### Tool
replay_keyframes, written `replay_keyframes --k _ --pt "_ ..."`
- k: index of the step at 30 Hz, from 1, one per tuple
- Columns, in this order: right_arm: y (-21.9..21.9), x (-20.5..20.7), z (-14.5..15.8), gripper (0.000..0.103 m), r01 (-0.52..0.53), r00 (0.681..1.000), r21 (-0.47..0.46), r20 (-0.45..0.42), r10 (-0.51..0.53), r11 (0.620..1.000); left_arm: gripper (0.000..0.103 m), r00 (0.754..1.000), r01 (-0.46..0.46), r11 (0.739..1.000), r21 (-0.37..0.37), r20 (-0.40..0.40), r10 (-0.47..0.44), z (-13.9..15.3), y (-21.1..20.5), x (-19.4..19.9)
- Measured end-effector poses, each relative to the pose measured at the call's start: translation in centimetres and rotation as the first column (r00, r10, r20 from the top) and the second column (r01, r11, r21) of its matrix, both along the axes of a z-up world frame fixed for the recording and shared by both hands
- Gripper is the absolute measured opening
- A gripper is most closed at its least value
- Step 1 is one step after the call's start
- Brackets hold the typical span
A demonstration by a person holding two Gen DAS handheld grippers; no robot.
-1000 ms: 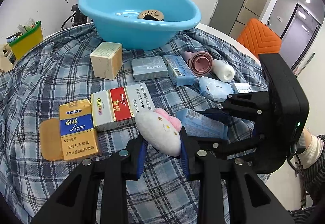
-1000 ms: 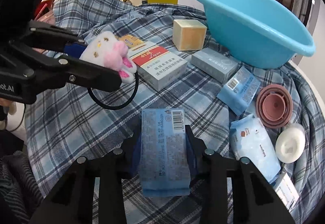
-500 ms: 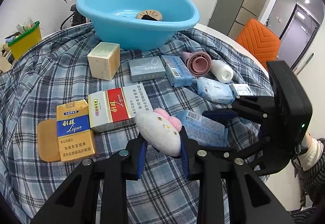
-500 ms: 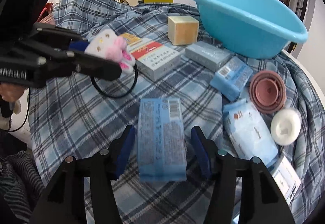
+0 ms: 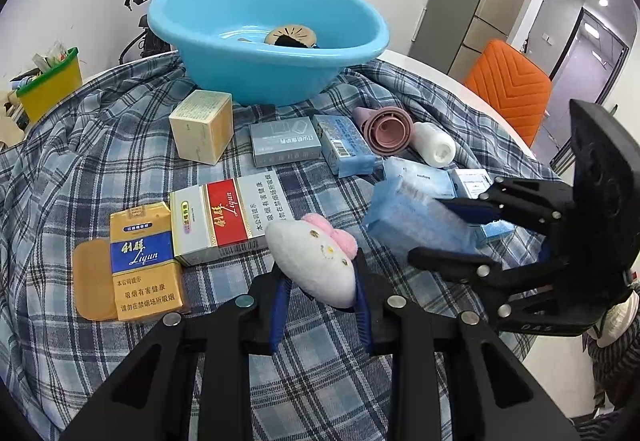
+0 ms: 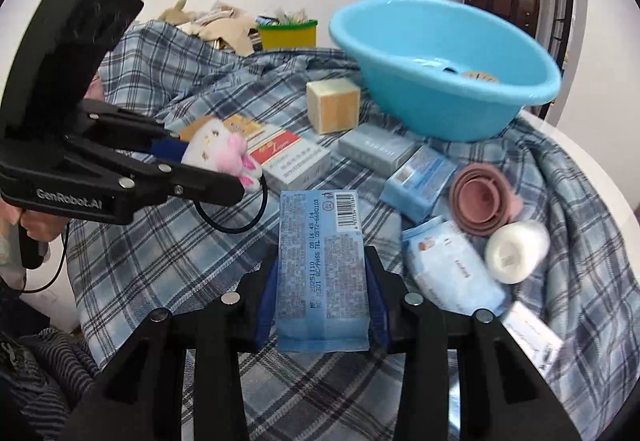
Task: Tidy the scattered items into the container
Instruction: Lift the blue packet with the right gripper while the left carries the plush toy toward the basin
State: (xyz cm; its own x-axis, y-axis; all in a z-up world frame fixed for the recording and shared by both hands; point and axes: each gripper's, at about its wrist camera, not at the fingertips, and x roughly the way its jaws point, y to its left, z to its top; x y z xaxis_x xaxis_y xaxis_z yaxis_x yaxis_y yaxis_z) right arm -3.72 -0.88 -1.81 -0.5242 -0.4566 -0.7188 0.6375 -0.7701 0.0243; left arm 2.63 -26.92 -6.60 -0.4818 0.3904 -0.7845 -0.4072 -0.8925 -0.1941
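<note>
My left gripper (image 5: pixel 320 281) is shut on a white and pink plush toy (image 5: pixel 312 265), held just above the plaid cloth; it also shows in the right wrist view as the plush toy (image 6: pixel 216 153). My right gripper (image 6: pixel 322 273) has a light blue tissue pack (image 6: pixel 320 241) between its pads, and its jaws are closing on it. The pack (image 5: pixel 408 217) hangs tilted off the cloth. The blue basin (image 5: pixel 260 73) stands at the far side, with a round tan item (image 5: pixel 290 35) inside.
On the cloth lie two cigarette cartons (image 5: pixel 224 217), a beige box (image 5: pixel 202 131), a grey box (image 5: pixel 286 141), a blue box (image 5: pixel 346 149), a pink folding cup (image 5: pixel 386 127), a white bottle (image 5: pixel 434 147) and a wipes pack (image 6: pixel 452 265). An orange chair (image 5: pixel 508 85) stands beyond the table's right edge.
The right gripper's jaws spread around the tissue pack, then pressed in on it again and raised it off the cloth. The left gripper with the plush toy stayed put.
</note>
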Motion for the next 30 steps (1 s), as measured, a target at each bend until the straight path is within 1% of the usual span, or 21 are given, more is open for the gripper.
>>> replay_keyframes --k 3,5,7,10,12,14,15,18,19,20,24,26,30 --pt "0.4 -0.3 0.8 0.038 0.019 1.000 0.005 -0.008 -0.019 1.000 0.030 1.000 0.003 1.000 0.001 -0.008 -0.003 0.4 0.2 0.0" --pt "0.5 -0.5 1.4 0.038 0.032 0.999 0.008 -0.020 -0.032 0.999 0.030 1.000 0.006 1.000 -0.005 -0.027 -0.006 1.2 0.4 -0.1" --pt "0.9 -0.6 2.5 0.038 0.049 0.998 -0.001 -0.043 -0.049 0.999 0.030 0.997 -0.006 1.000 -0.031 -0.071 0.004 2.2 0.6 -0.1" --pt "1.4 -0.7 4.8 0.038 0.099 0.990 -0.037 -0.093 -0.102 0.994 0.030 0.984 -0.064 0.996 -0.066 -0.172 0.052 4.3 0.7 0.0" --pt "2.0 -0.9 6.0 0.038 0.163 0.979 -0.071 -0.111 -0.170 0.984 0.030 0.970 -0.113 0.991 -0.075 -0.223 0.094 5.5 0.5 0.1" --pt "2.9 -1.1 7.2 0.038 0.232 0.966 -0.158 -0.077 -0.247 0.960 0.030 0.937 -0.203 0.976 -0.075 -0.304 0.171 7.0 0.4 0.3" --pt "3.2 -1.1 7.7 0.038 0.268 0.956 -0.190 -0.071 -0.286 0.944 0.030 0.923 -0.233 0.970 -0.066 -0.329 0.199 7.6 0.3 0.5" --pt "2.9 0.0 8.9 0.038 0.317 0.925 -0.220 -0.144 -0.352 0.923 0.030 0.889 -0.294 0.955 -0.037 -0.377 0.260 8.4 0.4 1.0" --pt "2.8 0.4 9.1 0.038 0.330 0.916 -0.224 -0.159 -0.368 0.917 0.030 0.884 -0.302 0.953 -0.032 -0.384 0.268 8.5 0.4 1.1" --pt "2.6 0.7 9.3 0.038 0.332 0.913 -0.229 -0.165 -0.372 0.915 0.030 0.882 -0.304 0.952 -0.028 -0.387 0.270 8.6 0.6 1.2" --pt "2.0 1.2 9.7 0.038 0.310 0.922 -0.230 -0.163 -0.350 0.923 0.030 0.894 -0.269 0.962 -0.049 -0.386 0.230 8.6 1.3 1.1" --pt "1.8 1.2 10.1 0.038 0.309 0.920 -0.226 -0.176 -0.351 0.924 0.030 0.892 -0.266 0.962 -0.055 -0.393 0.224 9.0 1.5 1.1" --pt "2.3 0.6 10.8 0.038 0.317 0.914 -0.250 -0.176 -0.365 0.915 0.030 0.892 -0.257 0.966 -0.029 -0.392 0.226 10.2 1.3 0.5"
